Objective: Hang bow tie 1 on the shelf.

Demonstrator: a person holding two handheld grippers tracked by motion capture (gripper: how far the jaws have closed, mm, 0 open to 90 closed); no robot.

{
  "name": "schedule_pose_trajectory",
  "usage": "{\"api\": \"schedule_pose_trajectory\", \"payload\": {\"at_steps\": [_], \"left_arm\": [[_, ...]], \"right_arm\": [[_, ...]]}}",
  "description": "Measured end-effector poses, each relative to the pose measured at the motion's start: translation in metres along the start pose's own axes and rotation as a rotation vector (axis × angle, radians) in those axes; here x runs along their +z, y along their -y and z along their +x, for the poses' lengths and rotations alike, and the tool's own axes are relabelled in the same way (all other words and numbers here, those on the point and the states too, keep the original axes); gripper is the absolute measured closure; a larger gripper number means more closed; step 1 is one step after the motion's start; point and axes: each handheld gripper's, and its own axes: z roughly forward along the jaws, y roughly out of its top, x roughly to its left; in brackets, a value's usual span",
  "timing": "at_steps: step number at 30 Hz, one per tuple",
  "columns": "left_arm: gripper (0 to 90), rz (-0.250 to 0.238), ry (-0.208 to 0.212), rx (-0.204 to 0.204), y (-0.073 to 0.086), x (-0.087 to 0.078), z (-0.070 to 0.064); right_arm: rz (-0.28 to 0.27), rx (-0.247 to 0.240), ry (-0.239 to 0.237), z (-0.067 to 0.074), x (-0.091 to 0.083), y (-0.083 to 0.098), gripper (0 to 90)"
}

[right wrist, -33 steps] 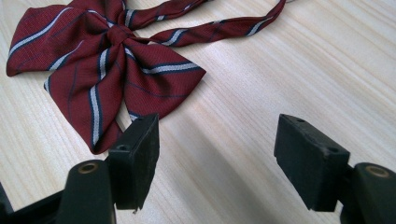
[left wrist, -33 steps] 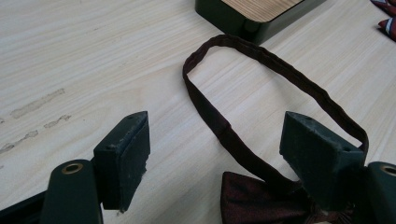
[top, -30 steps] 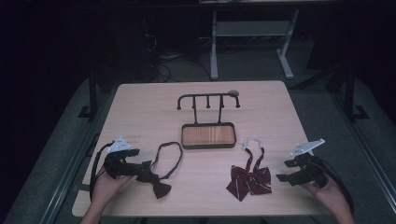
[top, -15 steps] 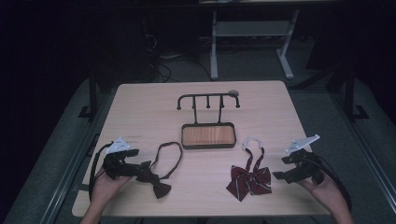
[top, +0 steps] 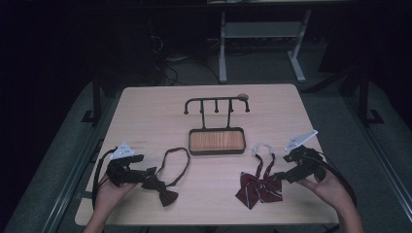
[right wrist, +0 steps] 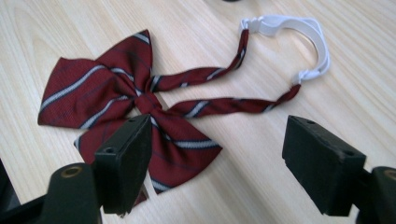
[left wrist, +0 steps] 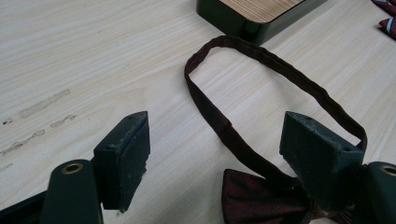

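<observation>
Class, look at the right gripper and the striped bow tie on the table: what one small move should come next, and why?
Probably ease the right gripper down and forward so its jaws straddle the striped bow tie near its knot, then close. Its jaws have just been opening, stand wide with nothing between them, and the tie lies flat on the table, untouched, just ahead of the jaws.

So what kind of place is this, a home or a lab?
Probably a lab or recording studio, not a home: a lone table in a dark room, loose cables on the floor behind, and a bare metal stand beyond it.
</observation>
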Motion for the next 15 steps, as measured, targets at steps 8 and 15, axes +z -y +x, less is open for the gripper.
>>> {"api": "schedule_pose_trajectory", "payload": {"at_steps": [8, 15], "left_arm": [[24.8, -0.001, 0.001, 0.009, -0.001, -0.001, -0.001], [24.8, -0.006, 0.001, 0.006, -0.001, 0.0, -0.001]], "right_arm": [[0.033, -0.004, -0.015, -0.005, 0.006, -0.015, 29.2], [0.054, 0.001, -0.018, -0.012, 0.008, -0.022, 34.0]]}}
